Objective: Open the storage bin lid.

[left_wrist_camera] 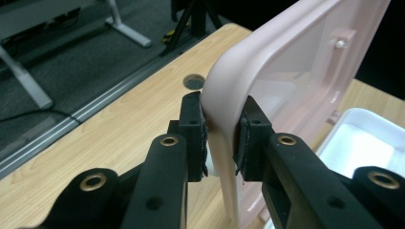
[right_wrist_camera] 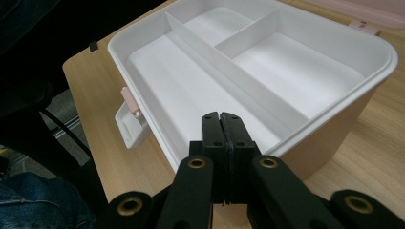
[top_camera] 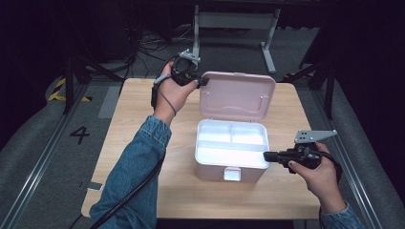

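While the pink lid (top_camera: 237, 95) is stood upright behind it, the pink box (top_camera: 231, 151) is seen near the middle of the wooden tabletop (top_camera: 129, 143), slightly toward the right. A white tray (right_wrist_camera: 248, 71) is fitted inside the box and is divided by thin walls into one long compartment along the front and two smaller ones behind; nothing is seen lying in any of them. A white latch (right_wrist_camera: 129, 125) is hung open from the front wall of the box.

The left rim of the lid is pinched between the jaws of the left tool (left_wrist_camera: 220, 136), with one pad pressed on the outer face and the other on the inner face. The left tool is held up at the lid's upper left corner in the high view (top_camera: 187, 70), with a denim sleeve (top_camera: 136, 176) stretched across the tabletop beside the box.

The right tool (top_camera: 270, 156) is held just beside the right front corner of the box, its jaws pressed together on nothing, the tips set over the tray's rim in the right gripper view (right_wrist_camera: 223, 125).

A round hole (left_wrist_camera: 193, 82) is cut in the tabletop behind the lid. Beyond the tabletop, cables (top_camera: 148, 47) are strewn on the floor near a grey frame (top_camera: 234, 21).
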